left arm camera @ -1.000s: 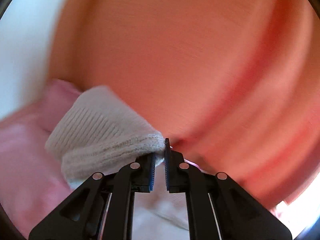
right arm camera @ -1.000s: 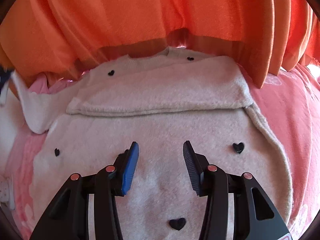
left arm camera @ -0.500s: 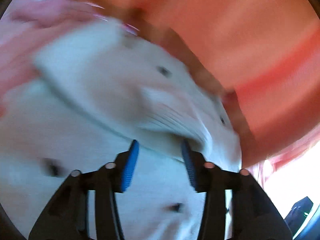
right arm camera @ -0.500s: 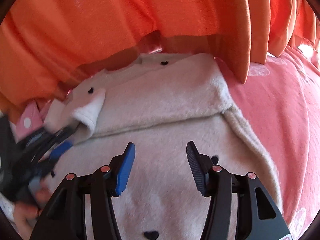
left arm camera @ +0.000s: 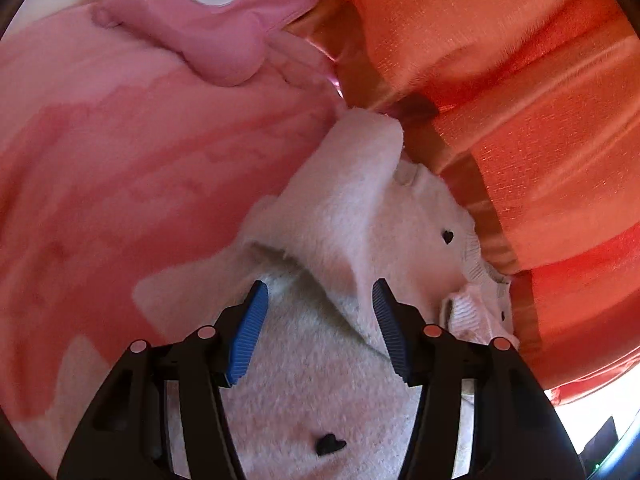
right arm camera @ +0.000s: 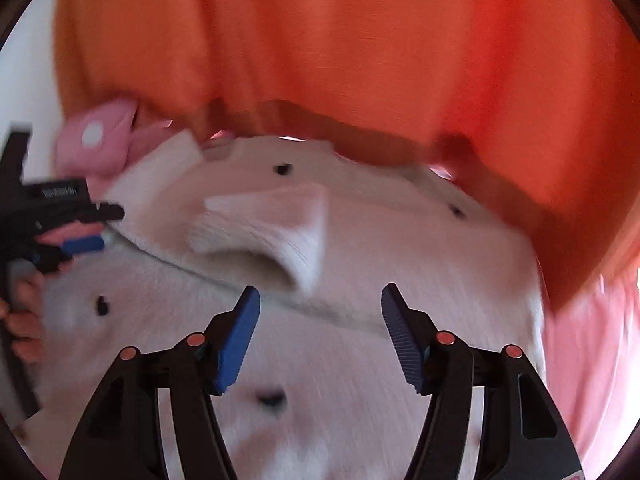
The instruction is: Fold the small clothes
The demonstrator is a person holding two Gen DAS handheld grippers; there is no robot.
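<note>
A cream fuzzy sweater with small black hearts point(left arm camera: 328, 392) lies on a pink blanket point(left arm camera: 100, 152). One sleeve point(left arm camera: 340, 208) is folded across the body, and its ribbed cuff point(right arm camera: 288, 236) rests on top. My left gripper point(left arm camera: 318, 304) is open and empty, hovering over the sweater at the sleeve's fold. It also shows in the right wrist view point(right arm camera: 86, 228) at the left edge. My right gripper point(right arm camera: 320, 308) is open and empty just above the sweater body, below the cuff.
An orange curtain point(right arm camera: 360, 60) hangs right behind the sweater and brushes its top edge. A pink pillow with a white dot point(left arm camera: 216, 12) lies beyond the sweater's left shoulder. The pink blanket extends to the right point(right arm camera: 580, 360).
My left gripper let go of the sleeve cuff, opened, and swung back toward the shoulder. The sleeve now lies across the sweater. My right gripper stayed open and shifted slightly.
</note>
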